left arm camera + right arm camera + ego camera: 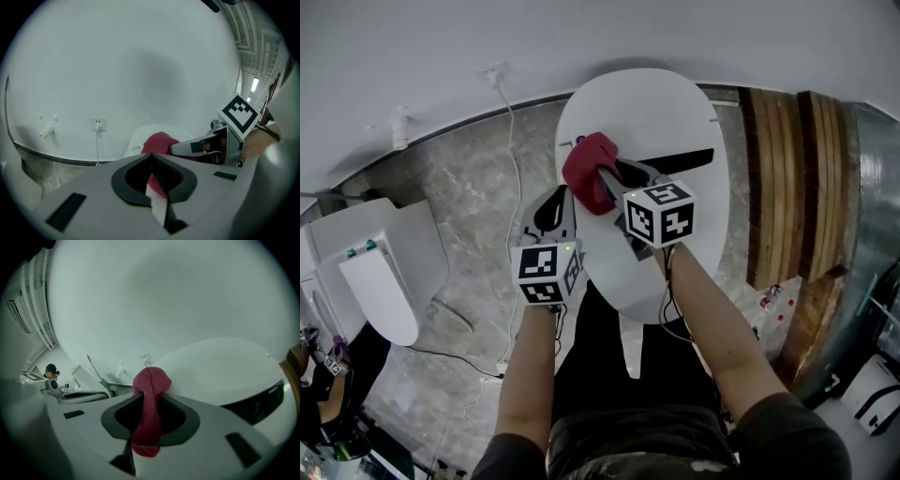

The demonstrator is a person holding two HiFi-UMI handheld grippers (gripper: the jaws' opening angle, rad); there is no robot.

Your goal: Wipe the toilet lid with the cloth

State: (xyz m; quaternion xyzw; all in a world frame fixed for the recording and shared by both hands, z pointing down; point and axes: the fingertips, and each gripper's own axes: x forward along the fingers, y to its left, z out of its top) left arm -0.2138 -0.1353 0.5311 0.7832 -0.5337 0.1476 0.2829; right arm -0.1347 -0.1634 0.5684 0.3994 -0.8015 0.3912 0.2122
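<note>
The white toilet lid is closed and lies straight ahead of me. A bunched red cloth rests over its left part, pinched in my right gripper, which is shut on it. In the right gripper view the cloth hangs through the jaws with the lid beyond. My left gripper hovers at the lid's left edge, just beside the cloth, shut with nothing in it. In the left gripper view its jaws meet, and the cloth and right gripper lie just past them.
A second white toilet stands at the left on the marble floor. A cable runs down from a wall socket. Wooden panelling rises right of the lid. A person sits far off.
</note>
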